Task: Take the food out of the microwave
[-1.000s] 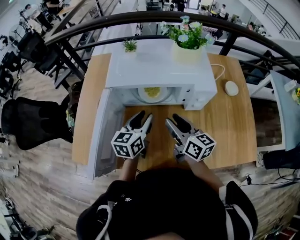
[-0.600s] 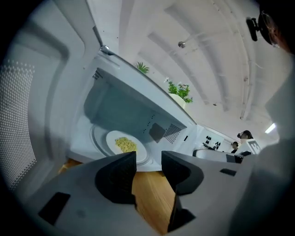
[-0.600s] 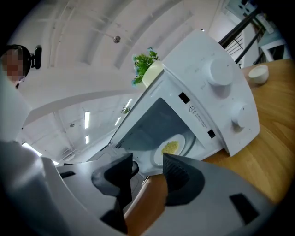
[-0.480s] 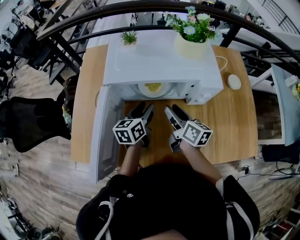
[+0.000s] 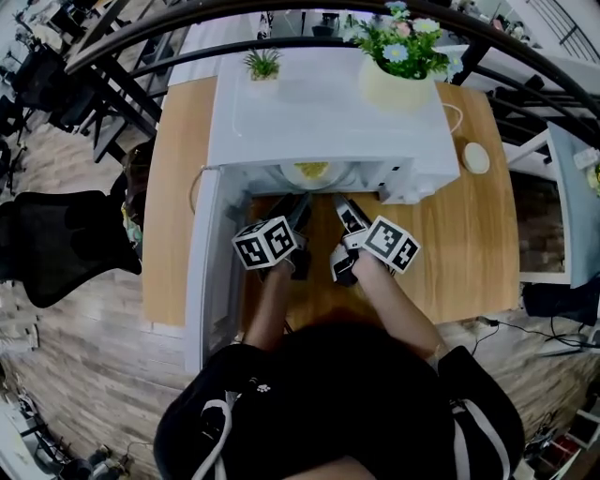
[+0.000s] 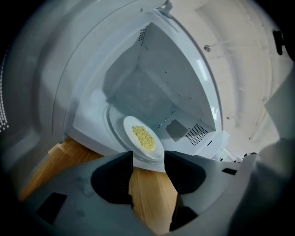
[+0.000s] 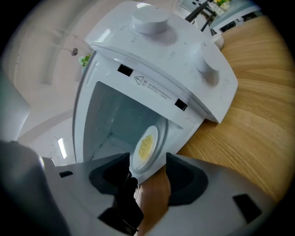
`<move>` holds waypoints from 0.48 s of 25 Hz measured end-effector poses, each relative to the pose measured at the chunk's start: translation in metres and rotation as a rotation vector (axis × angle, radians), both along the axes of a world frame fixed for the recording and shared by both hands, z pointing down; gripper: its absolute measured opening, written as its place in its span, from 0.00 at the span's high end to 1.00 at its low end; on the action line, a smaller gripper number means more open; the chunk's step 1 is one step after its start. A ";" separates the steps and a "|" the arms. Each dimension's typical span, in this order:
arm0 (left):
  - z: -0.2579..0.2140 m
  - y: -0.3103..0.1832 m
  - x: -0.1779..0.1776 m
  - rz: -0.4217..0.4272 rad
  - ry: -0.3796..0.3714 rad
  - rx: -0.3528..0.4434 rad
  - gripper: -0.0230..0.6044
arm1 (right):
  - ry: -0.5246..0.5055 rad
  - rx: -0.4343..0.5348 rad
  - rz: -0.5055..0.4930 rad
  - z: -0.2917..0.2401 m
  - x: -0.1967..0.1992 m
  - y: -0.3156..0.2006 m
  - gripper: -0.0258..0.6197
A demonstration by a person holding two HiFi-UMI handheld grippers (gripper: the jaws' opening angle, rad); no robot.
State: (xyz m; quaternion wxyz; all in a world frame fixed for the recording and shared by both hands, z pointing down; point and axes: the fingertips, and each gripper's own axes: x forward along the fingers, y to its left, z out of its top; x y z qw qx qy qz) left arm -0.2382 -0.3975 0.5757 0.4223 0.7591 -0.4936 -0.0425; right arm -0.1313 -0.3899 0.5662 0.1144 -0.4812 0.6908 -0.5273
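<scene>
A white microwave (image 5: 319, 112) stands on a wooden table (image 5: 469, 253), its door (image 5: 211, 281) swung open to the left. Inside, a white plate with yellow food (image 5: 311, 172) rests on the glass turntable. My left gripper (image 5: 294, 212) and right gripper (image 5: 345, 214) hover side by side just before the opening, both open and empty. In the left gripper view the plate (image 6: 144, 138) lies right beyond the spread jaws of the left gripper (image 6: 148, 162). The right gripper view shows the plate (image 7: 145, 147) between and just past the right gripper (image 7: 147, 173).
A cream pot of flowers (image 5: 403, 66) and a small green plant (image 5: 263, 64) sit on top of the microwave. A round white object (image 5: 475, 157) with a cord lies on the table at the right. A black office chair (image 5: 66, 244) stands to the left; a dark railing (image 5: 122, 28) runs behind.
Both grippers have moved forward from the middle of the table up to the microwave's opening. They stay open throughout. The plate has not moved.
</scene>
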 end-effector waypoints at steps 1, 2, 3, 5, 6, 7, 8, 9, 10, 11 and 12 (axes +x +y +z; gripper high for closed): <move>0.005 -0.001 -0.001 -0.008 0.011 -0.018 0.66 | -0.020 -0.020 0.014 0.005 -0.001 -0.003 0.59; 0.010 -0.002 -0.002 -0.015 0.022 -0.033 0.65 | -0.041 -0.040 0.028 0.010 -0.002 -0.005 0.59; 0.013 -0.003 -0.003 -0.020 0.038 -0.043 0.65 | -0.063 -0.058 0.042 0.015 -0.003 -0.008 0.58; 0.014 -0.006 -0.002 -0.033 0.081 -0.054 0.64 | -0.102 -0.090 0.068 0.024 -0.006 -0.013 0.57; 0.015 -0.007 -0.002 -0.038 0.098 -0.059 0.64 | -0.118 -0.102 0.080 0.027 -0.007 -0.015 0.57; 0.016 -0.008 -0.002 -0.041 0.110 -0.065 0.64 | -0.131 -0.111 0.091 0.029 -0.008 -0.017 0.56; 0.017 -0.008 -0.002 -0.042 0.119 -0.070 0.64 | -0.141 -0.120 0.101 0.031 -0.009 -0.018 0.56; 0.019 -0.008 -0.002 -0.040 0.127 -0.076 0.64 | -0.151 -0.129 0.112 0.033 -0.010 -0.019 0.55; 0.020 -0.009 -0.002 -0.038 0.135 -0.080 0.64 | -0.161 -0.141 0.123 0.035 -0.012 -0.021 0.54; 0.021 -0.009 -0.002 -0.037 0.141 -0.085 0.64 | -0.167 -0.152 0.134 0.037 -0.014 -0.023 0.54; 0.022 -0.009 -0.002 -0.035 0.147 -0.088 0.64 | -0.166 -0.162 0.144 0.039 -0.016 -0.025 0.53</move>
